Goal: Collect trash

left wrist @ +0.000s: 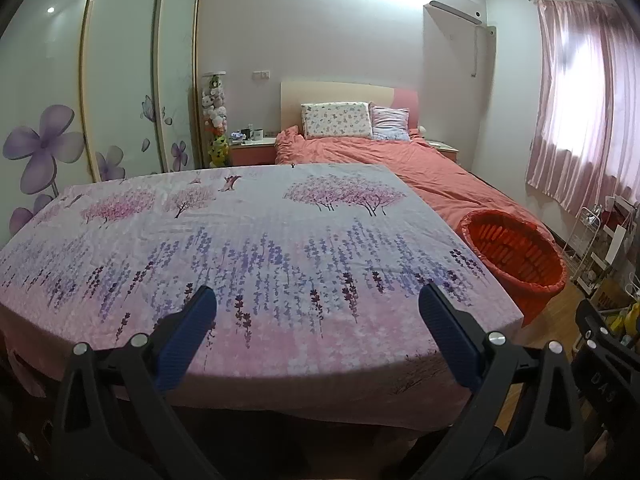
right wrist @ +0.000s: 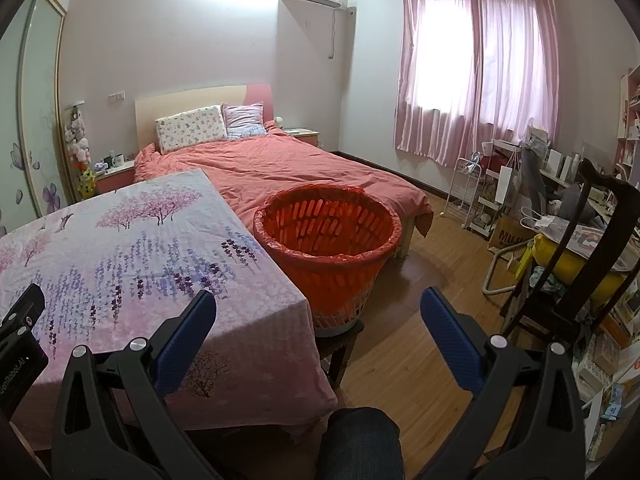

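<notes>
An orange slatted basket (right wrist: 326,236) lined with a red bag stands on a dark stool right of the table; it also shows in the left wrist view (left wrist: 516,256). A table with a floral lavender cloth (left wrist: 240,248) fills the left wrist view and shows at left in the right wrist view (right wrist: 132,248). No trash shows on the cloth. My left gripper (left wrist: 316,300) is open and empty above the table's near edge. My right gripper (right wrist: 318,300) is open and empty, above the table's right corner and the floor in front of the basket.
A bed with a coral duvet (right wrist: 280,164) lies behind the table and basket. A dark wooden chair (right wrist: 592,248) and cluttered shelves stand at right. Wooden floor (right wrist: 420,320) lies between the basket and the chair. A wardrobe (left wrist: 120,80) is at left.
</notes>
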Motion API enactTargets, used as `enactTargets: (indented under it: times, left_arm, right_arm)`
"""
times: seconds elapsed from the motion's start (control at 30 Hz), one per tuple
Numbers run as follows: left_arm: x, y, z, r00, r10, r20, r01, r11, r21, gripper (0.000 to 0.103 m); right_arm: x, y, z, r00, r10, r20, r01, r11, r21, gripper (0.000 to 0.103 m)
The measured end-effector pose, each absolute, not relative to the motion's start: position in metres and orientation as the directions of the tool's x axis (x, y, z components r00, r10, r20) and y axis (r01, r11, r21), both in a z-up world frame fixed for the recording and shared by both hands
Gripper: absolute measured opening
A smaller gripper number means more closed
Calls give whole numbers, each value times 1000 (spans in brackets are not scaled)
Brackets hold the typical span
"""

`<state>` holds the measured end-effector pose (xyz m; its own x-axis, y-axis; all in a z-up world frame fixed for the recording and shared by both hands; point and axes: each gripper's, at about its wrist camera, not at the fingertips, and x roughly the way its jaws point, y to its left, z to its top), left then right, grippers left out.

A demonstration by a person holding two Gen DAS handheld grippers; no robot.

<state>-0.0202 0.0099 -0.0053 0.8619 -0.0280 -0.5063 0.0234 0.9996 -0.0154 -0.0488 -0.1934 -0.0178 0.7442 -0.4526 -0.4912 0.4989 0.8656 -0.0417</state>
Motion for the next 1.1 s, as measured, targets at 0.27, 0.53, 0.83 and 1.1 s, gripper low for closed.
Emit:
enactTargets:
  times: [0.27,0.53,0.83,1.1]
  left_arm:
    - [-19,7,-8,853,-30,-521,30,1000,-8,99]
    - [-18,8,-8,853,-30,-521,29,1000,-9,99]
    - [-18,7,-8,852,-30,-522,30,1000,-9,99]
    - [-18,8,-8,852,-30,-522,29,1000,-9,99]
  right_arm:
    - [-48,-196,-19,740,-441,-508,496,868,-30,101]
    - [-48,-196,-19,740,-442,-508,497,867,-31,101]
    - [-48,-196,-20,741,-442,-506,497,867,-30,101]
    - [-47,-196,-19,741,-443,-505,497,867,-31,101]
